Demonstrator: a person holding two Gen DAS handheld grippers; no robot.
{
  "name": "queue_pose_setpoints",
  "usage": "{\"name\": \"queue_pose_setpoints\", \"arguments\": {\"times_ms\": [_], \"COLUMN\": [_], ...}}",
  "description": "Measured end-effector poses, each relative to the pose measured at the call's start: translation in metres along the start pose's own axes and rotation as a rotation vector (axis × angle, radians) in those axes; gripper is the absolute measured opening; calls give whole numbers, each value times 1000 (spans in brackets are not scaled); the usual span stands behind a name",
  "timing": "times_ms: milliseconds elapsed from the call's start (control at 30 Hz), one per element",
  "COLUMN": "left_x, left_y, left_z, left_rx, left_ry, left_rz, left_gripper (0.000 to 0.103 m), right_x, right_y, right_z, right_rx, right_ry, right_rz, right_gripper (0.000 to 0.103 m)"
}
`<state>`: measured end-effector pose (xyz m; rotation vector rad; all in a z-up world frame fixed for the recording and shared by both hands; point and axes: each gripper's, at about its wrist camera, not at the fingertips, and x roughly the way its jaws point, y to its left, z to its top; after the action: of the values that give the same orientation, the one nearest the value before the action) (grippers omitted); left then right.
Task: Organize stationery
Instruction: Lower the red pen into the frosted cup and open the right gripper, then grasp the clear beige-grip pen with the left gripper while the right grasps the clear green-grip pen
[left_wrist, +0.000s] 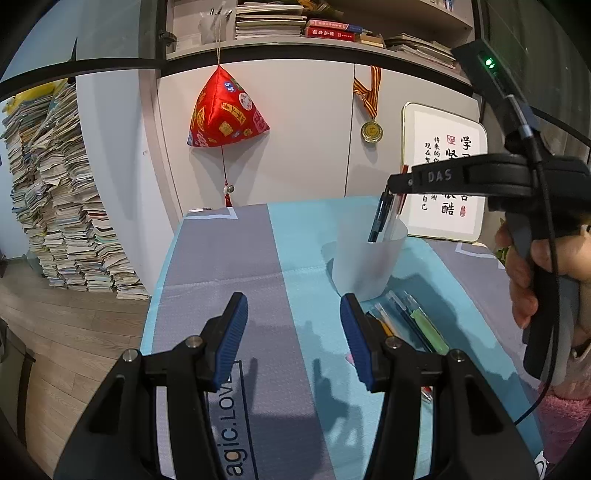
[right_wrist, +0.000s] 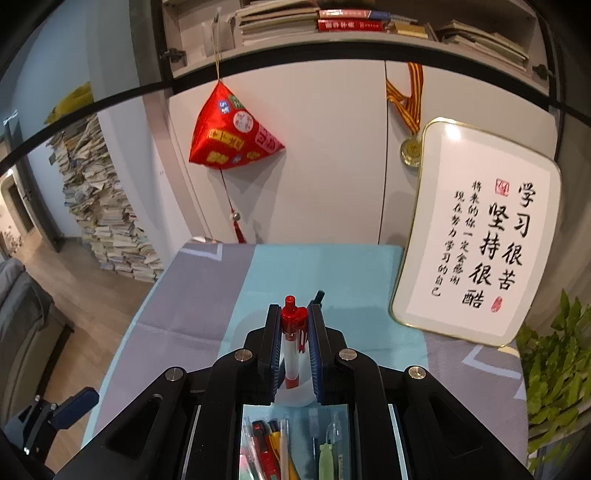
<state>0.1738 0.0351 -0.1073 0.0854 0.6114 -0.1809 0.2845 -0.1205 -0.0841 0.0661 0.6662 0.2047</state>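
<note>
Far left, a leaning stack of books (left_wrist: 62, 206) on wood floor, against a pale wall. Next, white cabinet doors with a red pouch (left_wrist: 223, 110) hanging by a cord, then a medal (left_wrist: 371, 131) on a striped ribbon, then a framed calligraphy board (left_wrist: 448, 177) propped on the table. Above, a shelf of books (left_wrist: 325, 26). At the far right edge of the right wrist view, a green plant (right_wrist: 554, 369).

Table under a grey and teal cloth (left_wrist: 236, 266). On its teal band, a frosted cup (left_wrist: 367, 254) with a dark pen (left_wrist: 378, 219) standing in it; just in front of the cup, loose pens (left_wrist: 413, 325) lying side by side.

Left gripper (left_wrist: 293, 326) tilted down over the cloth, blue pads apart, nothing between them. Right gripper (right_wrist: 293, 347) angled down above the cup, held by a hand (left_wrist: 524, 273), pads clenched on a red and white pen (right_wrist: 291, 339), its red end poking past the tips
</note>
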Motion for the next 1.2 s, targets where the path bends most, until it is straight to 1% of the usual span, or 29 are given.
{"name": "queue_pose_setpoints", "arguments": {"times_ms": [233,567,633,800,967,1200], "left_x": [1,3,2,-2,-8,-10], "left_y": [-1,-4,-5,-7,-11,-19], "left_z": [-1,-1,-1,-2,-4,-10], "left_rx": [0,4,4,6,7,18], "left_ry": [8,17,18,13,9,27], "left_rz": [-2,-3,-2,-2,-5,-10], "left_gripper": [51,51,53,53,53,53], "right_x": [14,13,10,-2,-19,-25], "right_y": [-4,-5,-4,-6,-12,-30], "right_z": [-7,-8,-9,-14,-27,-61], "right_rx": [22,21,19,15,7,2], "right_ry": [51,57,58,52,60,126], "right_rz": [14,22,30,33,27,-5], "right_gripper": [15,15,15,15,15,15]}}
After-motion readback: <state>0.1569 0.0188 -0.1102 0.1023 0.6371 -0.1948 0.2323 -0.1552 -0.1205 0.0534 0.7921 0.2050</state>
